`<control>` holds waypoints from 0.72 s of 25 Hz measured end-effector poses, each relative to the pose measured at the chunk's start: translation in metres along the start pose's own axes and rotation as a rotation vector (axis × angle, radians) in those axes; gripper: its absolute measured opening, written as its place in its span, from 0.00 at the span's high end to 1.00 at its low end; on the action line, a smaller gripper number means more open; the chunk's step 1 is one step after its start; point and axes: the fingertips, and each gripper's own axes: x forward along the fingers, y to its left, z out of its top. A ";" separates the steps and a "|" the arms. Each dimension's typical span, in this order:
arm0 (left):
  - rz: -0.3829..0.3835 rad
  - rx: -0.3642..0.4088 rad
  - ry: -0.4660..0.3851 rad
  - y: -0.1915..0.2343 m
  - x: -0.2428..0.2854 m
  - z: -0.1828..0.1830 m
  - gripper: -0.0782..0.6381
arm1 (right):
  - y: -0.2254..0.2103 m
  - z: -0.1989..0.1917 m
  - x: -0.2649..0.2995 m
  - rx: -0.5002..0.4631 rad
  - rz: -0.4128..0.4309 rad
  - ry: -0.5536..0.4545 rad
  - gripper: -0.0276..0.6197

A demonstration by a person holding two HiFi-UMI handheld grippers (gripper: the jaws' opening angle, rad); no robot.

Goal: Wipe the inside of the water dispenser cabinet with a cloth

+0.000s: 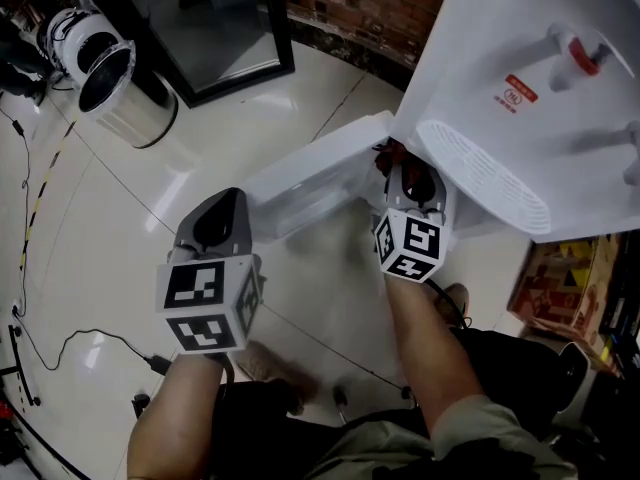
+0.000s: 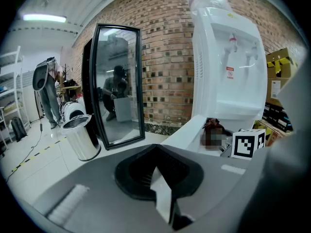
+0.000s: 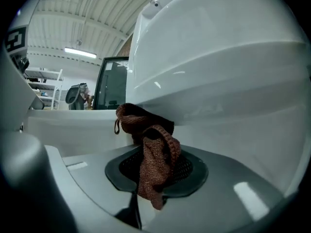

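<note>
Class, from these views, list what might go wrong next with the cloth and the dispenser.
1. The brown knitted cloth hangs bunched from the right gripper, one end loose: it may slip out mid-wipe.
2. The gripper sits close under the drip tray of the white water dispenser, beside the open white cabinet door: a swing may knock either.

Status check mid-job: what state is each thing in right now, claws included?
cabinet door, swung open.
cloth, bunched, gripped by the right claw.
right claw, shut on cloth.
left claw, shut, empty.
steel bin, upright, top open.
</note>
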 end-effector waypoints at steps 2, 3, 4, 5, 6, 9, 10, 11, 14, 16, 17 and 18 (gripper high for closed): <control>0.005 0.000 -0.002 0.001 0.001 0.000 0.89 | 0.000 -0.010 0.000 0.004 -0.013 0.012 0.81; 0.007 0.000 -0.003 0.001 0.001 0.001 0.89 | -0.001 -0.017 0.001 0.004 -0.018 0.028 0.81; 0.010 0.001 -0.004 0.002 0.001 0.001 0.89 | -0.001 -0.027 0.002 0.003 -0.023 0.052 0.81; 0.013 0.002 -0.005 0.003 0.002 0.002 0.89 | -0.002 -0.040 0.003 0.000 -0.026 0.086 0.81; 0.016 0.004 -0.006 0.004 0.002 0.002 0.89 | -0.003 -0.055 0.004 -0.005 -0.028 0.127 0.80; 0.023 0.011 -0.011 0.005 0.004 0.005 0.89 | -0.007 -0.105 0.006 -0.036 -0.030 0.267 0.80; 0.025 0.013 -0.013 0.005 0.004 0.005 0.89 | -0.007 -0.120 0.007 -0.042 -0.027 0.309 0.80; 0.026 0.015 -0.014 0.005 0.005 0.006 0.89 | -0.008 -0.134 0.008 -0.043 -0.023 0.346 0.80; 0.023 0.015 -0.015 0.005 0.005 0.007 0.89 | -0.008 -0.168 0.011 -0.036 -0.017 0.435 0.79; 0.018 0.014 -0.015 0.005 0.004 0.007 0.89 | -0.008 -0.188 0.014 -0.029 -0.015 0.493 0.79; 0.017 0.014 -0.015 0.005 0.004 0.007 0.89 | -0.009 -0.199 0.015 -0.029 -0.016 0.525 0.79; 0.016 0.013 -0.015 0.005 0.004 0.007 0.89 | -0.010 -0.210 0.016 -0.029 -0.017 0.559 0.79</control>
